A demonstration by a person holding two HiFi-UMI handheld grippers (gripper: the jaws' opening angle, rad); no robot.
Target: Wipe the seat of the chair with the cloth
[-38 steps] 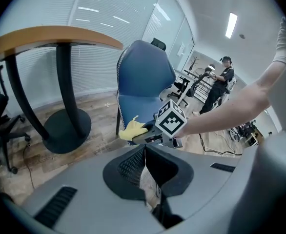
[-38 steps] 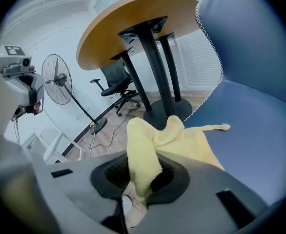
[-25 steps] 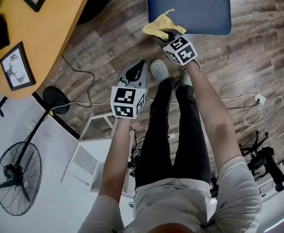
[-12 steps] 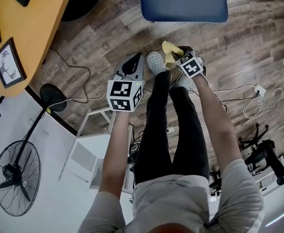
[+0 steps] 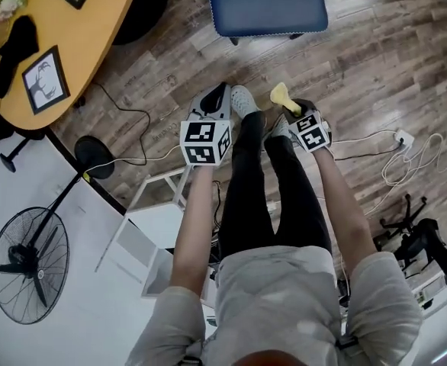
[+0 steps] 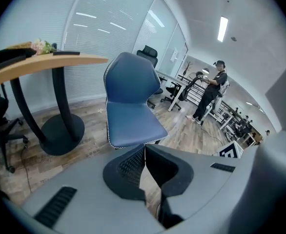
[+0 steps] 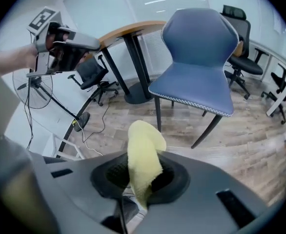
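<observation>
yellow cloth [image 7: 144,152] sits pinched in the right gripper [image 7: 140,179], well apart from the blue chair seat [image 7: 196,89] (nothing touches it). left gripper [image 6: 145,174] has its jaws together, holding nothing. likely between strokes; the next move needs a forward reach, pressing the cloth flat.

Left gripper [image 5: 219,92] jaws together, empty; right gripper [image 5: 291,107] jaws clamp cloth [image 5: 281,95].

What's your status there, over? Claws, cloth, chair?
Left claw shut, empty. Right claw shut on yellow cloth, cloth sticking up from it. Chair seat ahead, cloth not touching it. Only wood floor between.
</observation>
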